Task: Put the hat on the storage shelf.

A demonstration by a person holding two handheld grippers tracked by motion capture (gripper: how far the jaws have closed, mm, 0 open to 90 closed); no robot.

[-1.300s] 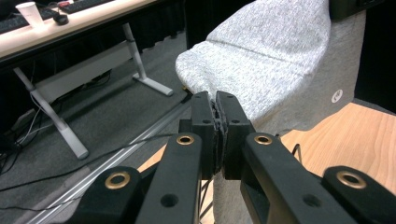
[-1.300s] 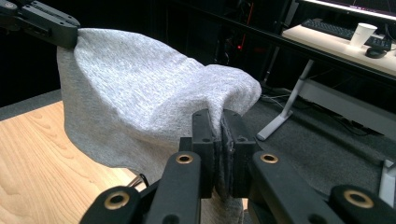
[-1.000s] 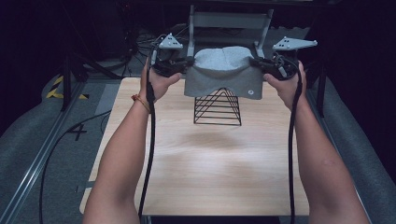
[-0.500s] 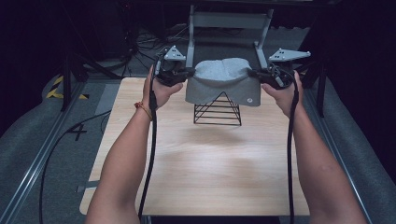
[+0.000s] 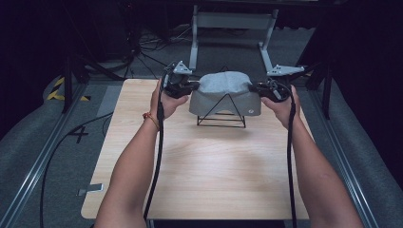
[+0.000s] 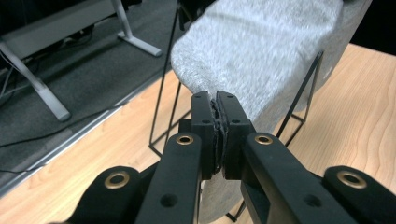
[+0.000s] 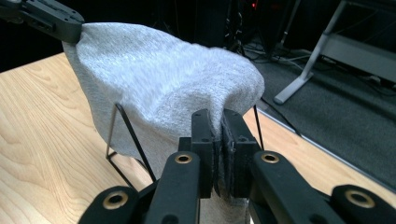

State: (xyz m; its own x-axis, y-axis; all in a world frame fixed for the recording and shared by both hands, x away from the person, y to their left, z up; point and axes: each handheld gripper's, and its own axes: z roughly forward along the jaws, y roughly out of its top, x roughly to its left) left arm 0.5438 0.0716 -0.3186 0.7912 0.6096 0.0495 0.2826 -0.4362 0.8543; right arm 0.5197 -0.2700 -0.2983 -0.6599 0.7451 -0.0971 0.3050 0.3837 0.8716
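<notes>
Forearms: two bare forearms come in from the near edge of the high view and run up over the pale wooden table [image 5: 204, 171], each trailing a black cable.
Left gripper: the black two-jaw left gripper [image 5: 189, 87] sits in the person's left hand [image 5: 164, 97] at the left end of the cloth; in the left gripper view [image 6: 217, 105] its jaws are pressed together with a fold of grey fabric pinched between the pads.
Right gripper: the black two-jaw right gripper [image 5: 259, 88] sits in the right hand [image 5: 280, 102] at the right end of the cloth; in the right gripper view [image 7: 218, 122] its jaws are likewise clamped on a fold of the fabric.
Cloth: a soft grey fleecy knitted cloth piece [image 5: 224, 92], held taut between the two grippers, with its long axis across the table from left to right; its rounded top bulges upward and its lower edge hangs down toward the person.
Cloth position: over the far middle part of the table, draped on the frame, between the two hands.
Frame: a thin black wire triangular stand [image 5: 222, 118] rests on the table under the cloth, its apex up inside the fabric, its base bars showing below the hem.
Behind: grey carpeted floor [image 5: 228, 47] with the legs of a grey metal stand [image 5: 233, 21] and loose cables.
</notes>
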